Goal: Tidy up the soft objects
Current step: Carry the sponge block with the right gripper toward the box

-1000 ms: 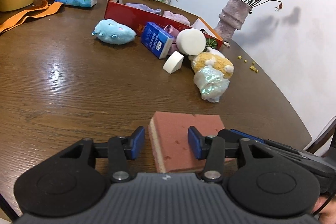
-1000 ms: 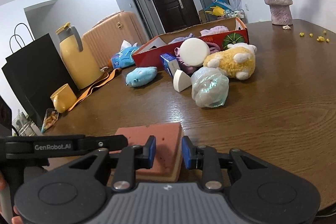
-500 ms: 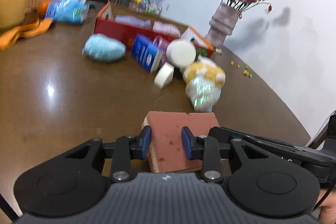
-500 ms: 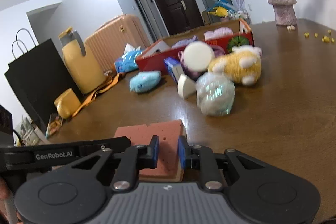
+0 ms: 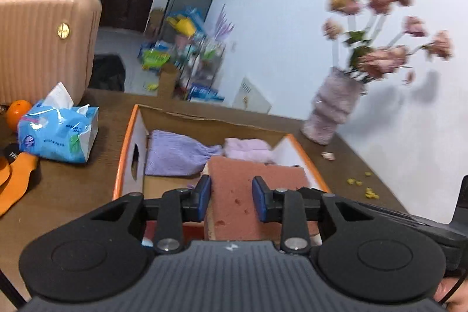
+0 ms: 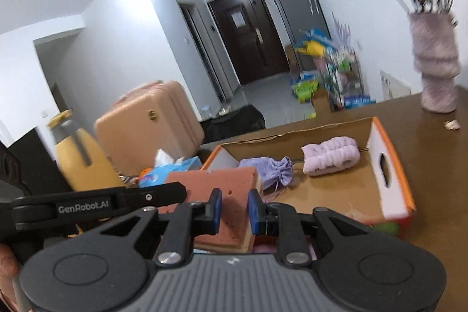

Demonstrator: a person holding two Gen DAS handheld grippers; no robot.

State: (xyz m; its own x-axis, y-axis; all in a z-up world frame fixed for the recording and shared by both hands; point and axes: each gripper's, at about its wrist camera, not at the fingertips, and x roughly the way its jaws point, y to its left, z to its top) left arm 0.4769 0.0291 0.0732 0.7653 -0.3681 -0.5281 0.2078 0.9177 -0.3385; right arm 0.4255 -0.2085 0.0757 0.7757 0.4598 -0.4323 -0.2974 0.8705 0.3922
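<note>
Above the cardboard box (image 5: pixel 128 154), both grippers tilt downward, left gripper (image 5: pixel 231 199) and right gripper (image 6: pixel 234 211) each pinching one red sponge (image 5: pixel 234 195); beyond their fingers lie two purple soft items.

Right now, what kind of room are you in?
Probably a home, in a dining or living room near the entrance. There is a brown wooden table with a vase of flowers, a pink suitcase standing beside it, and a dark front door down the hall.
</note>
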